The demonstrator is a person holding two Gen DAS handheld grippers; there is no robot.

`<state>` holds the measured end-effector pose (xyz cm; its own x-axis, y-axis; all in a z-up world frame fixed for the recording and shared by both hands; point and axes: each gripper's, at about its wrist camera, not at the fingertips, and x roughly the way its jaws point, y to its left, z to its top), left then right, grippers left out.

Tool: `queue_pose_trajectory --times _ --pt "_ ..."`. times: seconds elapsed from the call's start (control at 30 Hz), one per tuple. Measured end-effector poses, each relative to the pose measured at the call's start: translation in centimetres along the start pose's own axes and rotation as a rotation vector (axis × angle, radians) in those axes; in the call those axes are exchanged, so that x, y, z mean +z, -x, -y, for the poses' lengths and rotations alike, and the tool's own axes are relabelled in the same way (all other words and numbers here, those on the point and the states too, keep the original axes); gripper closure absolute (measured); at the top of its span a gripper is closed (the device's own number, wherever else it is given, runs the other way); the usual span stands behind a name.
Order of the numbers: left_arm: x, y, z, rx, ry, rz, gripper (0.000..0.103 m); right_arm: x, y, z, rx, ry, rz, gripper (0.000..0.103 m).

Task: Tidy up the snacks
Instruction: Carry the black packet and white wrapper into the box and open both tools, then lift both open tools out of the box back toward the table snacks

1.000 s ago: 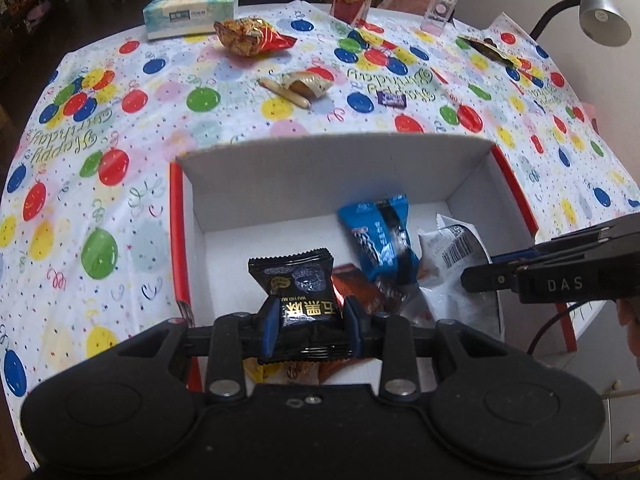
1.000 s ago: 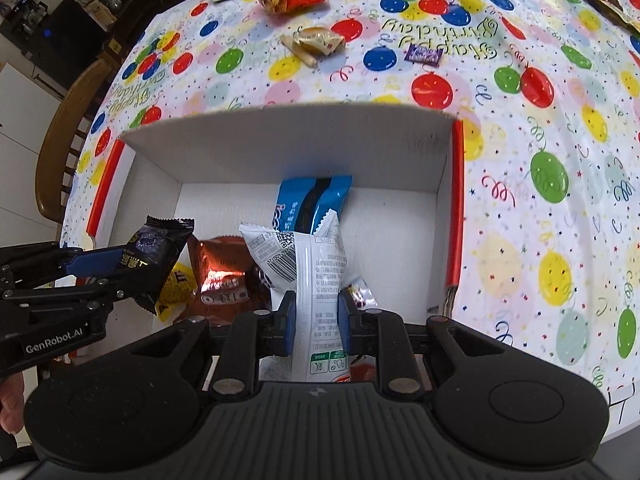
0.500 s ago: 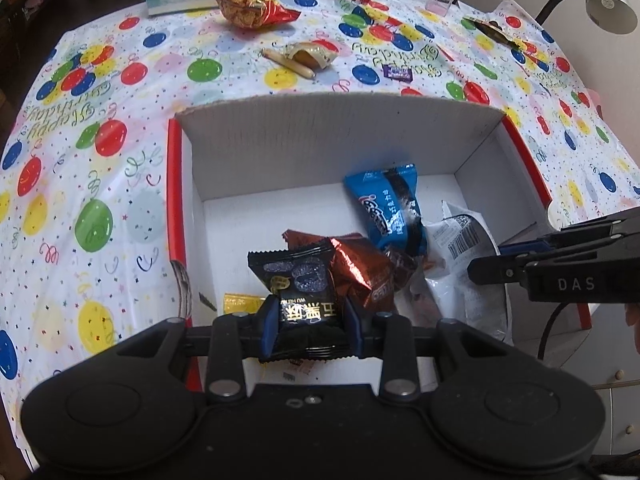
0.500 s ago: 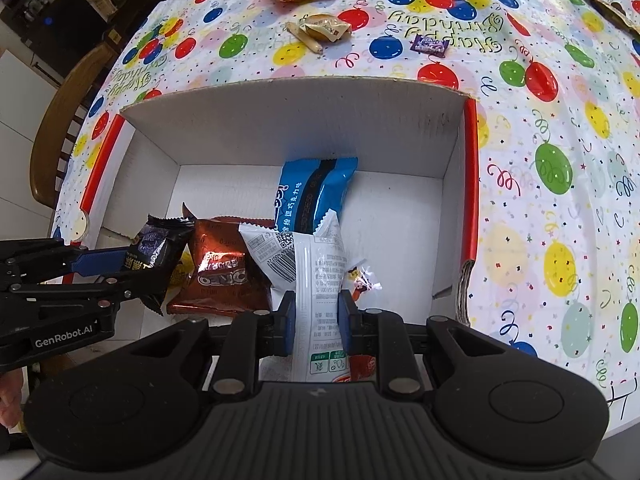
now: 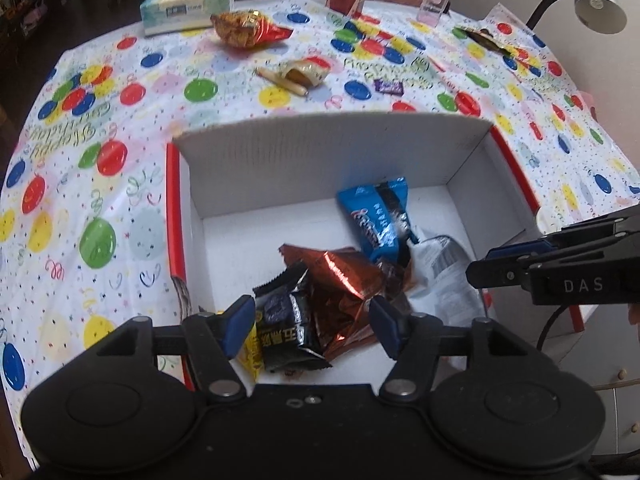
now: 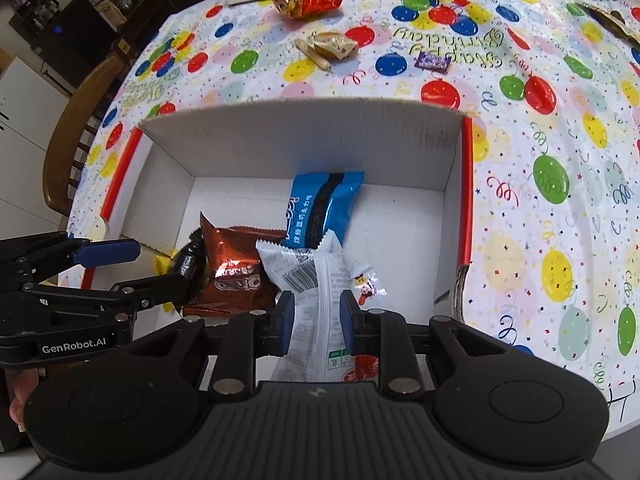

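Two claws hang over the corrugated white box with its red edges. My left gripper stands wide, blue pads clear of the crinkly black packet lying below them in the box, against a glossy copper foil packet. My right gripper pinches a soft white pouch printed with a barcode, its lower end among the others in the box. A shiny blue wrapper lies flat behind. On the balloon-print tablecloth, a puffy red chip bag and a tissue box.
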<state>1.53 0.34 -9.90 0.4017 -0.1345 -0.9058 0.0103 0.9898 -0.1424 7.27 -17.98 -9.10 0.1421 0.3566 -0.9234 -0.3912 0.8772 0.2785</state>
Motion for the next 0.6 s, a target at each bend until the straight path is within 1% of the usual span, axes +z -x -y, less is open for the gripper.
queue_pose_trajectory --times 0.1,0.13,0.2,0.27,0.33,0.4,0.53,0.6 --pt "0.3 0.6 0.2 -0.011 -0.002 0.017 0.041 0.1 0.8 0.1 0.007 -0.002 0.013 0.076" --pt "0.4 0.9 0.3 -0.013 -0.003 0.023 0.04 0.2 1.1 0.1 0.01 -0.002 0.018 0.073" --pt "0.7 1.4 0.4 -0.018 -0.005 0.04 0.038 0.4 1.6 0.2 0.011 -0.001 0.033 0.065" --pt "1.1 2.0 0.6 -0.02 -0.008 0.057 0.033 0.7 2.3 0.3 0.012 0.001 0.055 0.05" --pt "1.5 2.6 0.7 -0.024 -0.015 0.08 0.029 1.1 3.0 0.4 0.009 0.005 0.078 0.048" --pt "1.9 3.1 0.9 -0.023 -0.021 0.102 0.028 1.6 3.6 0.5 0.007 0.01 0.096 0.048" --pt "3.1 3.9 1.3 -0.018 -0.029 0.14 0.023 2.8 4.9 0.8 -0.007 0.023 0.135 0.039" --pt "3.9 4.3 1.4 -0.012 -0.034 0.161 0.022 3.6 5.4 1.1 -0.017 0.029 0.153 0.038"
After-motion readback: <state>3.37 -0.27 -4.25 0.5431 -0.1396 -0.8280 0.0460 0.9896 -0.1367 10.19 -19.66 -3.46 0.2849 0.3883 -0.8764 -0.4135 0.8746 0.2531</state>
